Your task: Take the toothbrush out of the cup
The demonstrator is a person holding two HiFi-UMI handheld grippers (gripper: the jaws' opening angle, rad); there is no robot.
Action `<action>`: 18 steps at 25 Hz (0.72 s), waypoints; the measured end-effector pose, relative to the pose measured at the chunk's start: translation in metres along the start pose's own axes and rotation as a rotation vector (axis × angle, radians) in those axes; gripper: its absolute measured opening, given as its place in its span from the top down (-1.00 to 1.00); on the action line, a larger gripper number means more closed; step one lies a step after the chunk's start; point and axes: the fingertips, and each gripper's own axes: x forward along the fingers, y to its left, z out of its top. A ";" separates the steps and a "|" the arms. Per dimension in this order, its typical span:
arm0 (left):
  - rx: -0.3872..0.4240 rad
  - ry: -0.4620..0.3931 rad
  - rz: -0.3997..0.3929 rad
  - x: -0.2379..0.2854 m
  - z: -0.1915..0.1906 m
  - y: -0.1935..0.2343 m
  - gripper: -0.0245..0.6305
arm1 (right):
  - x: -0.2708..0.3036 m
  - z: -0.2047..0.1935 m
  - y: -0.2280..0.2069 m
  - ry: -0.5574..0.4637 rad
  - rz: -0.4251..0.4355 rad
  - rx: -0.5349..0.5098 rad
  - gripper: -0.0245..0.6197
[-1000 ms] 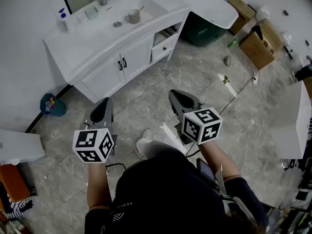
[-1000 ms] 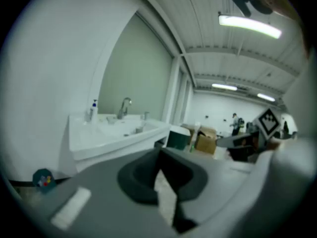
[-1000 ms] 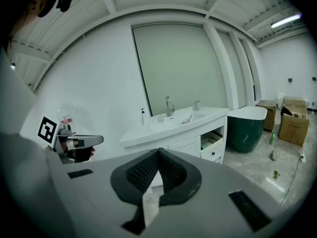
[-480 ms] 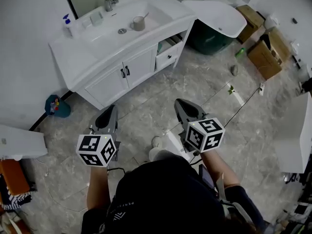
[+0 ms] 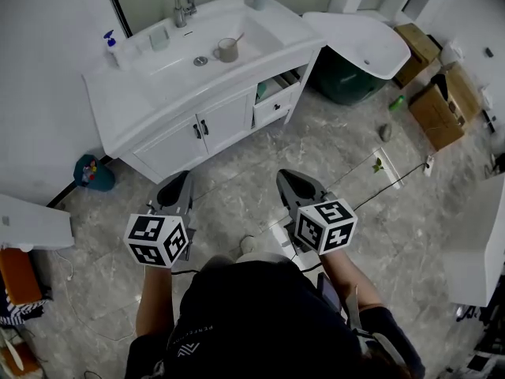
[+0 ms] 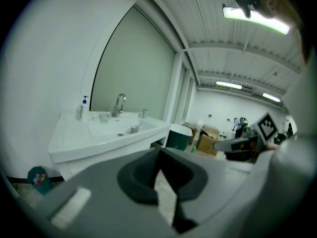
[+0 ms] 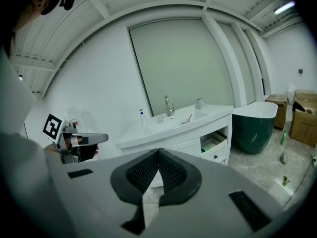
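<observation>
Bathroom, tiled floor [image 5: 237,160], white vanity [image 5: 150,113] ahead. Vanity nearer and fuller in head view than a second ago: approach under way, reach not begun. Cup [image 5: 228,50] in basin beside drain, toothbrush [image 5: 237,37] leaning out of it, well apart from both claws. Left gripper [image 5: 177,181] and right gripper [image 5: 288,178] closed, empty. Bare floor between for stepping in; counter's front edge and open drawer [image 5: 276,101] to clear.

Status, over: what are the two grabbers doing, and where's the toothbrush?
Left gripper shut, empty; right gripper shut, empty. Toothbrush in cup, in the sink basin, untouched, well ahead of both. Only floor between.
</observation>
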 end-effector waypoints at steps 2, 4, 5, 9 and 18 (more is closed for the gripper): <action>0.018 0.004 -0.007 0.008 0.002 -0.006 0.90 | 0.002 0.003 -0.007 -0.010 0.004 0.005 0.93; 0.037 0.006 -0.010 0.017 0.004 -0.010 0.90 | 0.006 0.006 -0.011 -0.017 0.010 0.008 0.93; 0.043 0.006 -0.010 0.020 0.006 -0.010 0.90 | 0.008 0.006 -0.013 -0.016 0.011 0.008 0.93; 0.039 0.000 -0.008 0.032 0.013 -0.008 0.90 | 0.017 0.009 -0.023 -0.001 0.012 0.006 0.93; 0.050 -0.078 0.038 0.068 0.044 0.014 0.91 | 0.048 0.030 -0.042 0.005 0.019 0.000 0.93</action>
